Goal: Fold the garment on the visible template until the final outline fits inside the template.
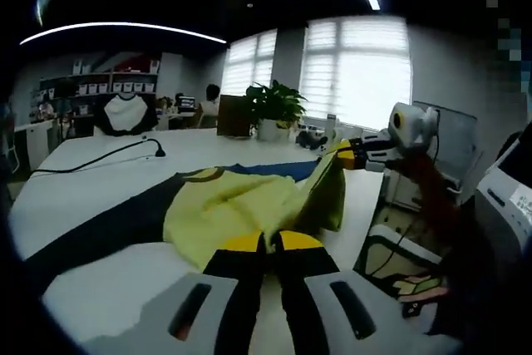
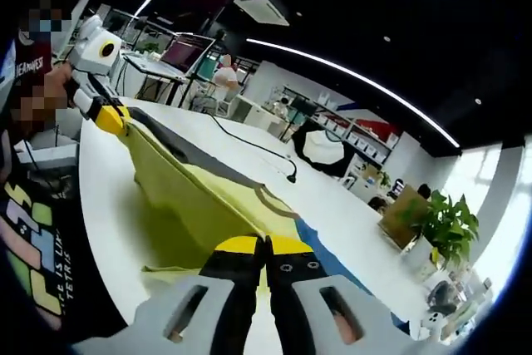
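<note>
Garment [image 1: 237,205]: yellow-green cloth with a dark band and a blue part, lying on the white table [image 1: 91,184]; in the right gripper view [image 2: 199,197] one edge is lifted and stretched between the two grippers
Template: a dark strip [image 1: 100,230] runs across the table under the cloth; I judge this to be the template, but its full outline is hidden
Left gripper [image 1: 264,243]: jaws closed together on a near edge of the garment; it also appears in the right gripper view [image 2: 108,115], gripping the far end of the raised edge
Right gripper [image 2: 264,244]: jaws pressed together with the cloth edge between them; seen in the left gripper view [image 1: 347,154], it holds a corner up above the table
Step in hand: a fold, as I judge it, with both grippers carrying one edge across the rest of the cloth
Doing it well: keep the edge taut and level between the two grips, move both at the same pace, lower the edge parallel to the dark strip, and let go only once the cloth lies flat; a slack middle would likely wrinkle or spill past the outline
Progress: cloth is bunched and partly raised, so the outline is not yet settled
Containers: a pot [image 1: 268,129] at the far table edge holds a leafy plant [image 1: 274,101]
Other: a black cable [image 1: 100,155] lies on the table, apart from the cloth
</note>
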Available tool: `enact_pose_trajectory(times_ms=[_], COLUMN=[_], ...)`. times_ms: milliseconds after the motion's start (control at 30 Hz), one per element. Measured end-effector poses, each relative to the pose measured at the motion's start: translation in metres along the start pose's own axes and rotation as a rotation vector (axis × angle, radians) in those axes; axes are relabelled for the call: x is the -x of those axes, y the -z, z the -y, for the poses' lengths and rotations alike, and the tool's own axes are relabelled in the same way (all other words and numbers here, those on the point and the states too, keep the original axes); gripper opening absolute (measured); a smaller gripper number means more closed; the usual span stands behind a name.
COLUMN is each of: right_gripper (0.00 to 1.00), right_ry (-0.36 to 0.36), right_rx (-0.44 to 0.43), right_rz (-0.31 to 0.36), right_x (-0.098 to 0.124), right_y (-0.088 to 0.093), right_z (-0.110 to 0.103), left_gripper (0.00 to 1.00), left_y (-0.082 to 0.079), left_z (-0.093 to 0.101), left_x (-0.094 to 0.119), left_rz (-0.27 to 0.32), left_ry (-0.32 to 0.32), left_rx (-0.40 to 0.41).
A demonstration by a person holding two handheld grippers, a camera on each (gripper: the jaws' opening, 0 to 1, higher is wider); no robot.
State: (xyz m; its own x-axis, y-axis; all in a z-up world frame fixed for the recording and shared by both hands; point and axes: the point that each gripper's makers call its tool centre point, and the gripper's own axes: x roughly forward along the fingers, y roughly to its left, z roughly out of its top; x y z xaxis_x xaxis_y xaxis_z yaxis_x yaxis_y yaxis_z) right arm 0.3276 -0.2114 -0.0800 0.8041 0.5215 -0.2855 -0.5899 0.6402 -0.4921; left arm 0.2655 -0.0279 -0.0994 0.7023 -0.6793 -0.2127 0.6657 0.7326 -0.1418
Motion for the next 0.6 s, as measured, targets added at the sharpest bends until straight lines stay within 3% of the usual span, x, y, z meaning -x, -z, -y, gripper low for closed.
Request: enact_pose_trajectory(times_ms=[600], right_gripper=[0.00], right_ry=[-0.070], right_rx=[-0.088], right_rz=[-0.076], right_x=[-0.038], right_y=[0.041], right_z=[-0.029], left_gripper=[0.05], left_y=[0.041], left_z=[-0.034], left_x=[-0.008], left_rz=[-0.085], left_ry=[-0.083], left_rx=[0.048])
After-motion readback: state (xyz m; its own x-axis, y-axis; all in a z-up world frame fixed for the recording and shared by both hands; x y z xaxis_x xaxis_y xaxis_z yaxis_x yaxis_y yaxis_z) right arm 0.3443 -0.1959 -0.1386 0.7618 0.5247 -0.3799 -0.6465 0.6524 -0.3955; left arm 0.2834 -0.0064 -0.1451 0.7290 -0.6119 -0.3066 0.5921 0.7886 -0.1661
